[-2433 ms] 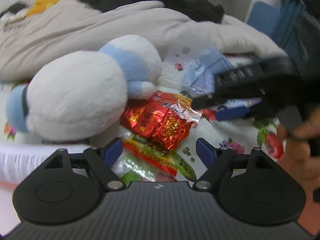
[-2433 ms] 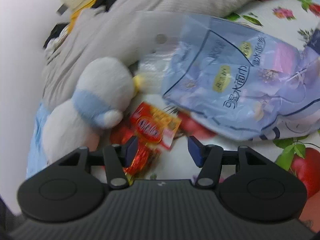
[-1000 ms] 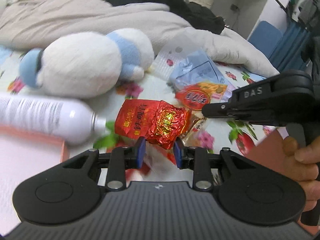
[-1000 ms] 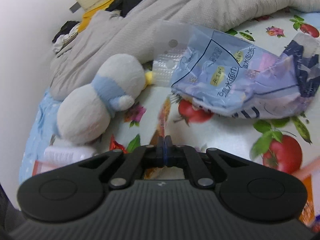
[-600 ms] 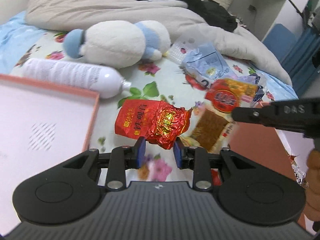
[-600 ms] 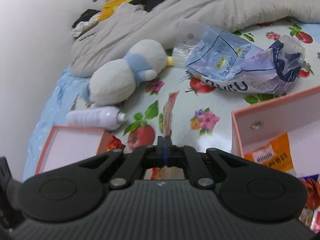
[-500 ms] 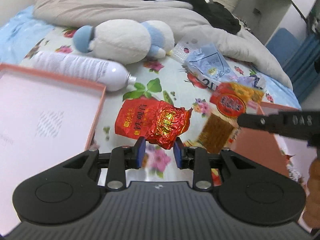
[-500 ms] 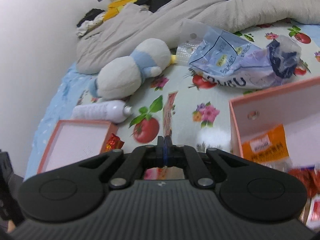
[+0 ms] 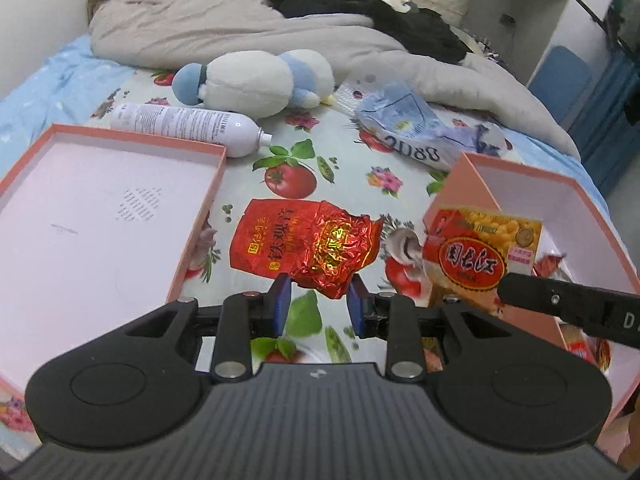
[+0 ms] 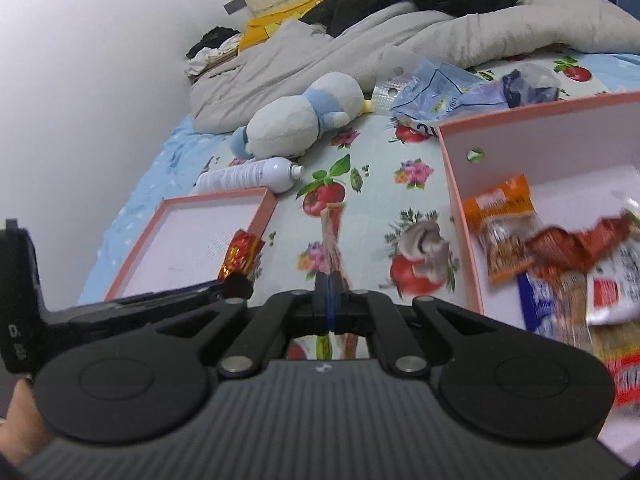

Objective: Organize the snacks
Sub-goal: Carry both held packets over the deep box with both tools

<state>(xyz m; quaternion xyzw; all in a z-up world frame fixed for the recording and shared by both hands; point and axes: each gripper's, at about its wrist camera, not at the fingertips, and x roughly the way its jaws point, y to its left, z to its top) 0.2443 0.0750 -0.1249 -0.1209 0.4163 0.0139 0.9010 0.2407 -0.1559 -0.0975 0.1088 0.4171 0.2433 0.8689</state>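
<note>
My left gripper (image 9: 318, 300) is shut on a crinkled red foil tea packet (image 9: 306, 246) and holds it above the flowered bedsheet, between two pink boxes. The packet also shows in the right wrist view (image 10: 240, 256). My right gripper (image 10: 331, 286) is shut on a flat red-and-yellow snack packet, seen edge-on (image 10: 334, 236) and face-on in the left wrist view (image 9: 478, 254), beside the left wall of the pink box (image 10: 456, 200). That box holds several snack packets (image 10: 504, 232).
A shallow pink lid (image 9: 192, 216) lies at the left. A white spray bottle (image 9: 184, 124), a white-and-blue plush toy (image 9: 256, 80), a pale blue plastic bag (image 9: 416, 128) and a grey duvet (image 9: 240, 32) lie further back.
Both grippers have closed on their packets, lifted them and pulled back from the plush toy. The pink box and lid have come into view.
</note>
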